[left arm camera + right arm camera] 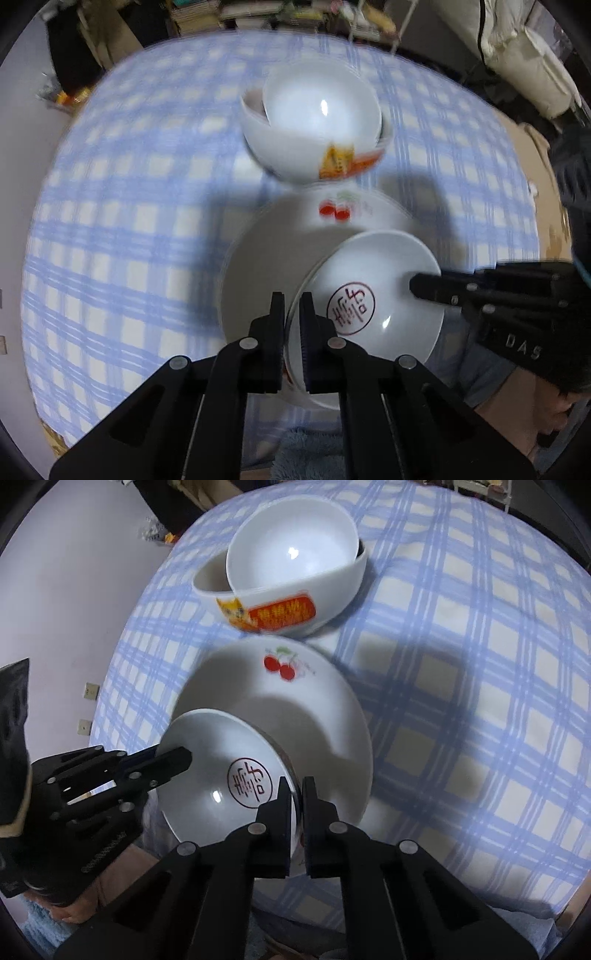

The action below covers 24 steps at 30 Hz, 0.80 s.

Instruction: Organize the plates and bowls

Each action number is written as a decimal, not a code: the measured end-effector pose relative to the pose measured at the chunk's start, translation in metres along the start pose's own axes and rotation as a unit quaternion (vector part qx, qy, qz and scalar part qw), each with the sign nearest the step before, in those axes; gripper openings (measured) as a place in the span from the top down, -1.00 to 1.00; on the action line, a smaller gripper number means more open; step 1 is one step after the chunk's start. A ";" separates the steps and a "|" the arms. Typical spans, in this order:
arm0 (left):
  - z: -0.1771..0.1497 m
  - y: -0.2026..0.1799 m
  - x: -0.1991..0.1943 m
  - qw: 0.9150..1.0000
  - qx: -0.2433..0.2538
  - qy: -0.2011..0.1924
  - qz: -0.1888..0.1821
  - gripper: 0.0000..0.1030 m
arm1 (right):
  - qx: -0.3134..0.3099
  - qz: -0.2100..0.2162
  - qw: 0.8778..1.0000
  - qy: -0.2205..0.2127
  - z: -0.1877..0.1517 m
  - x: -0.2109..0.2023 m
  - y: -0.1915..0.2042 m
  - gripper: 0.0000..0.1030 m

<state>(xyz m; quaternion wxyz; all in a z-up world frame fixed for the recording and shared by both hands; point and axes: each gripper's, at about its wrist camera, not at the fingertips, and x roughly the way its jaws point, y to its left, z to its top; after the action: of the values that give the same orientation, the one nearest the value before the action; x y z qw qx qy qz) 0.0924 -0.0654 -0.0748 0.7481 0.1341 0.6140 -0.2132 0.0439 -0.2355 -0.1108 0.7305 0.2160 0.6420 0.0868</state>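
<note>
Left wrist view: left gripper (292,306) fingers pinching small plate (373,273) rim | right gripper (297,794) fingers clamping opposite rim | cherry plate (314,686) lying beneath

Two wrist fisheyes, both steeply downward and close over the same dishes.

The left wrist view looks down along its black two-finger left gripper (292,306) from the table's near edge, facing across the blue-and-cream checked tablecloth (122,229) toward cluttered shelves at the far side; the right wrist view looks down along the black right gripper (296,792) from the same near edge, angled more to its left, toward a pale wall. Both are near enough that the small white plate with a red round stamp (369,291) (221,775) fills the lower middle. Shared: this plate, the larger white cherry-printed plate (266,251) (314,709), the stacked white bowls (317,122) (288,576), and each view shows the other gripper.
</note>
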 end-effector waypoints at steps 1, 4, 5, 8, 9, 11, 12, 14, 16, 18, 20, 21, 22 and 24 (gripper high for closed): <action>0.004 0.000 -0.006 1.000 -0.003 -0.008 0.001 0.83 | 0.003 0.006 1.000 -0.008 0.002 -0.006 0.001 0.87; 0.025 0.003 -0.030 0.999 -0.018 -0.038 -0.002 0.79 | 0.004 0.011 0.999 -0.035 0.013 -0.024 0.005 0.88; 0.034 0.004 -0.037 0.999 -0.021 -0.048 -0.003 0.78 | 0.005 0.016 0.999 -0.047 0.020 -0.032 0.006 0.88; 0.067 0.000 -0.049 0.997 -0.027 -0.074 0.002 0.77 | 0.006 0.019 0.997 -0.080 0.042 -0.049 0.007 0.88; 0.076 0.000 -0.051 0.996 -0.029 -0.083 0.005 0.76 | 0.007 0.017 0.996 -0.088 0.047 -0.053 0.007 0.88; 0.093 0.000 -0.055 0.995 -0.034 -0.094 0.006 0.76 | 0.001 0.008 0.994 -0.112 0.061 -0.065 0.011 0.87; 0.105 0.001 -0.055 0.995 -0.038 -0.097 0.003 0.76 | -0.001 0.006 0.992 -0.123 0.069 -0.070 0.010 0.87; 0.120 0.001 -0.052 0.994 -0.043 -0.099 0.003 0.76 | 0.012 0.011 0.991 -0.135 0.084 -0.076 0.003 0.86; 0.131 0.004 -0.045 0.994 -0.046 -0.099 0.003 0.76 | 0.019 0.013 0.989 -0.145 0.097 -0.073 0.003 0.85; 0.142 0.005 -0.034 0.994 -0.050 -0.094 0.010 0.76 | 0.027 0.009 0.988 -0.151 0.111 -0.069 -0.001 0.84; 0.150 0.005 -0.022 0.994 -0.056 -0.090 0.011 0.76 | 0.034 0.004 0.987 -0.157 0.119 -0.066 -0.005 0.82; 0.150 0.005 -0.018 0.995 -0.058 -0.085 0.009 0.76 | 0.034 -0.004 0.986 -0.164 0.123 -0.064 -0.006 0.81; 0.151 0.006 -0.012 0.995 -0.062 -0.079 0.008 0.76 | 0.032 -0.010 0.985 -0.167 0.125 -0.061 -0.006 0.81; 0.151 0.008 0.001 0.996 -0.069 -0.064 0.010 0.76 | 0.028 -0.021 0.986 -0.165 0.128 -0.054 -0.007 0.80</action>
<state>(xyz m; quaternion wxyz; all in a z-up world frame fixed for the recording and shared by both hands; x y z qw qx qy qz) 0.2265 -0.1287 -0.0449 0.7954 0.0749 0.5767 -0.1710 0.1595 -0.2895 -0.0548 0.8219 0.2337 0.5192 0.0165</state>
